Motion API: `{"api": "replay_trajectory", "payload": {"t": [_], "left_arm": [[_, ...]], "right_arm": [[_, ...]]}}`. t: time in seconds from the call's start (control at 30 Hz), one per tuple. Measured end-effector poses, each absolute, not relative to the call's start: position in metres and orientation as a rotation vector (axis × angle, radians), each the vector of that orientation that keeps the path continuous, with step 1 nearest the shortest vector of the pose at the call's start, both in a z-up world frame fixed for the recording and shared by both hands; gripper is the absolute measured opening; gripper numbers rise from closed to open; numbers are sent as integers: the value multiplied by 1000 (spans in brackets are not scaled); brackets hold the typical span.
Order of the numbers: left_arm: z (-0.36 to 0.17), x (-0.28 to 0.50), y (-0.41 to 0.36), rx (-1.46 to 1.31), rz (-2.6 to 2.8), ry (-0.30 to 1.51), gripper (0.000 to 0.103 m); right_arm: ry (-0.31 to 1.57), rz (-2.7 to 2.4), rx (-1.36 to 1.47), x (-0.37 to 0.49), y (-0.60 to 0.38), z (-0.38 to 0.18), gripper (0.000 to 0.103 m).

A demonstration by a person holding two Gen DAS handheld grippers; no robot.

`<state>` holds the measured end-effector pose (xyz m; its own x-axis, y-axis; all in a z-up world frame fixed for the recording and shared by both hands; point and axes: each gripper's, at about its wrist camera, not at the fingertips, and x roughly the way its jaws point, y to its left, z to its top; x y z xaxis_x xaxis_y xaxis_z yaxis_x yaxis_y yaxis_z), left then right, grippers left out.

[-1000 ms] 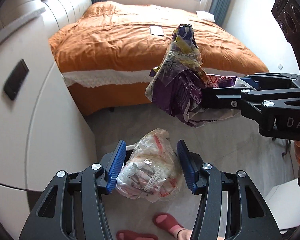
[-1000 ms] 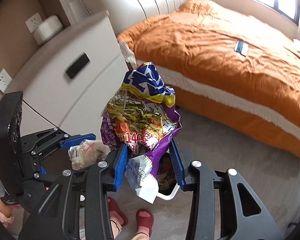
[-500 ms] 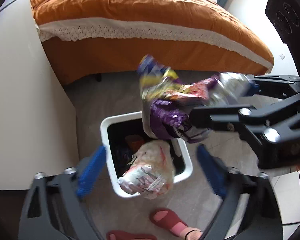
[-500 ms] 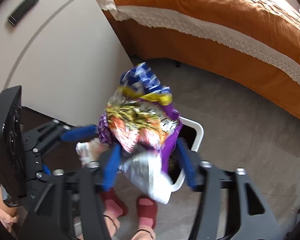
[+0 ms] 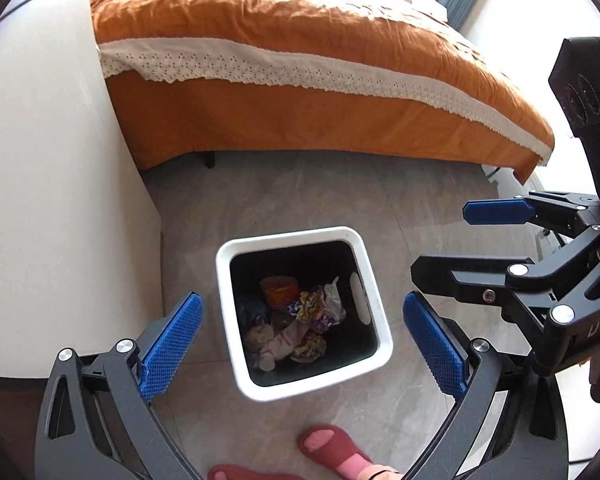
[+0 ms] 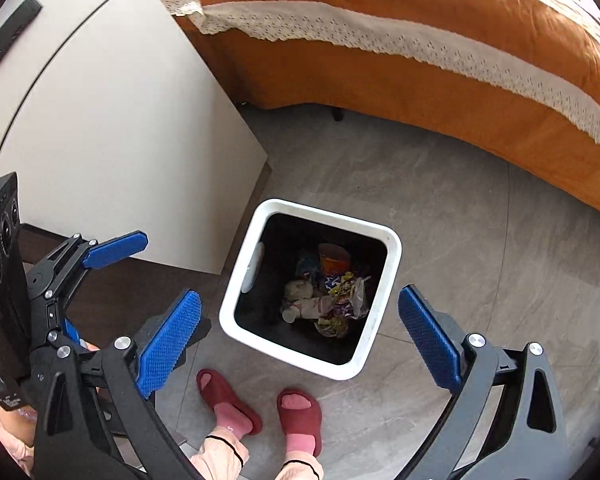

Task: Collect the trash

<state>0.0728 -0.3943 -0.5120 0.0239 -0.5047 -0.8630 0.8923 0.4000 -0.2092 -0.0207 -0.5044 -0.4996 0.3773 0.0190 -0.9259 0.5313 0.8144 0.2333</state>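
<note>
A white square trash bin [image 5: 372,288] with a dark inside stands on the grey floor below both grippers; it also shows in the right wrist view [image 6: 394,248]. Crumpled snack wrappers [image 5: 300,320] lie at its bottom, also seen in the right wrist view [image 6: 332,300]. My left gripper [image 5: 300,344] is open and empty above the bin. My right gripper [image 6: 300,344] is open and empty above the bin too. The right gripper [image 5: 460,240] shows at the right of the left wrist view, and the left gripper [image 6: 140,276] at the left of the right wrist view.
A bed with an orange cover [image 5: 300,40] stands beyond the bin. A white bedside cabinet [image 5: 52,160] is to the left, close to the bin. The person's feet in red slippers [image 6: 260,412] stand just in front of the bin.
Both grippers tilted down over the bin and opened. The clear wrapper bundle and the purple snack bag dropped out of them into the bin.
</note>
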Motion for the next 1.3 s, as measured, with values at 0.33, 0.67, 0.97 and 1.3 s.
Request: {"api": "replay_trajectory", "payload": {"t": [0.33,0.67,0.97,1.3], "left_arm": [[-421,76,-369,393,-1096,1038,98],[-275,61,-326,256,-1034,912,98],[-143,45,-259,182,-834,747,98],[-40,25,-175,95,-535,570,98]], "right_arm": [[1073,-312,496,-17,-485,-412,99],[853,-264,388,-26,-458,-267,99],[653,-125,280,-17,-419,-146,99],[402,83,139,2,-346,-36,99]]}}
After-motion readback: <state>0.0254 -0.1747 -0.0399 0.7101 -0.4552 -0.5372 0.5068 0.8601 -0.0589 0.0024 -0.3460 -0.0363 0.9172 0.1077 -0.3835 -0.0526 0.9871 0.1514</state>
